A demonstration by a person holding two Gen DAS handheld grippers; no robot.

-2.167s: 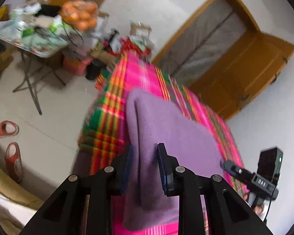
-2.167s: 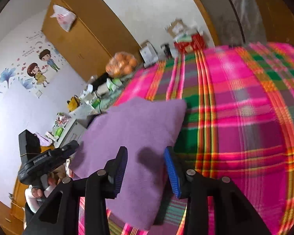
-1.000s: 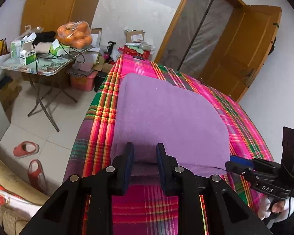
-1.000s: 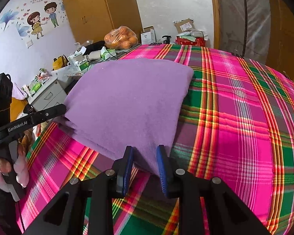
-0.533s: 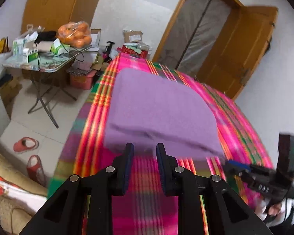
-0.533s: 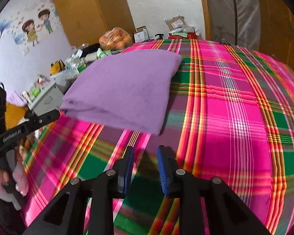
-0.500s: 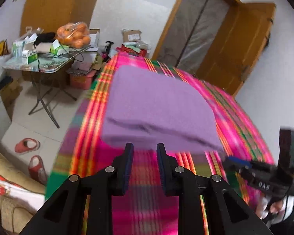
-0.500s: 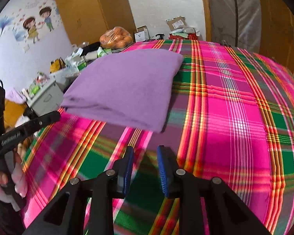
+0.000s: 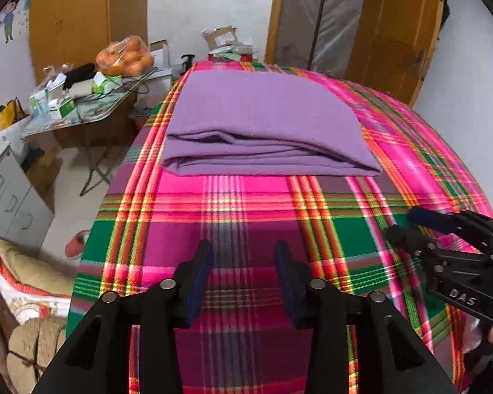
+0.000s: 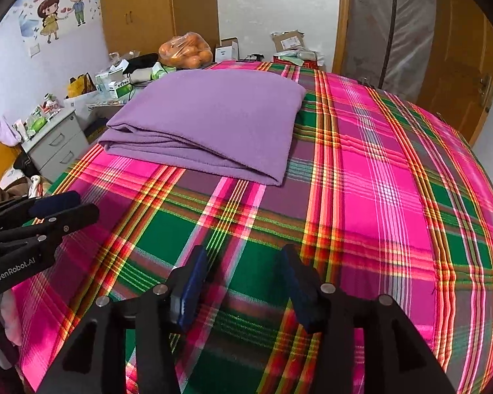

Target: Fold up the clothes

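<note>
The folding is looking finished, in my judgement: the purple garment (image 9: 266, 124) is lying as a squared, stacked bundle on the plaid bedspread (image 9: 253, 210), toward its far end near the cluttered side table, with only the setting down or a next piece seemingly left. Its soft layered edges are facing the grippers, neatly aligned. The left gripper (image 9: 241, 267) and right gripper (image 10: 243, 272) are both opening with nothing between their jaws, hovering over bare bedspread well short of the bundle.

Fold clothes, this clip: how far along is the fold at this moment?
Done: the purple garment lies folded in stacked layers on the plaid bedspread. In hand: nothing; the left hand-held gripper and right hand-held gripper sit apart from it, jaws opening with only bedspread between them. Left: no other clothes show on the bed, so the fold looks finished.
</note>
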